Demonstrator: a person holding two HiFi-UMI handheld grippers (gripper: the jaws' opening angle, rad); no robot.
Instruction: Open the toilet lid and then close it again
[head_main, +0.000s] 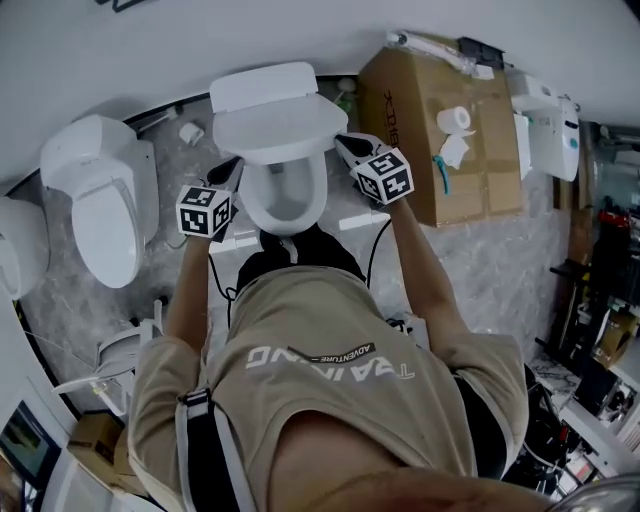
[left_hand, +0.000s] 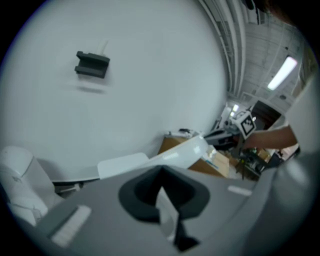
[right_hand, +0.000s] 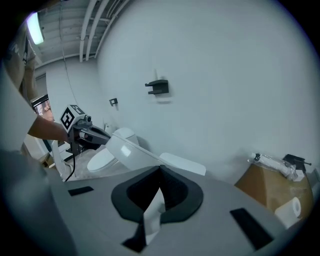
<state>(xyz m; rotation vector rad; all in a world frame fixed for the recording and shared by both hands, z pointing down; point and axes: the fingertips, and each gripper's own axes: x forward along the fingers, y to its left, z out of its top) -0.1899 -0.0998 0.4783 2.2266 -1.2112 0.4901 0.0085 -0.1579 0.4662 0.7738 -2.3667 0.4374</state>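
Observation:
The white toilet lid (head_main: 281, 126) is raised partway over the open bowl (head_main: 286, 196), in front of the tank (head_main: 262, 84). My left gripper (head_main: 232, 168) holds the lid's left edge and my right gripper (head_main: 346, 146) holds its right edge; both look shut on it. In the left gripper view the lid (left_hand: 182, 152) runs from my jaws toward the right gripper (left_hand: 226, 135). In the right gripper view the lid (right_hand: 131, 151) slants away to the left gripper (right_hand: 96, 134). A thin white edge shows between each pair of jaws.
A second toilet (head_main: 106, 200) stands to the left and a third (head_main: 18, 246) at the far left. A cardboard box (head_main: 440, 130) with a paper roll (head_main: 455, 120) stands right of the bowl. A black bracket (right_hand: 159, 87) is on the wall. The person's body hides the floor in front.

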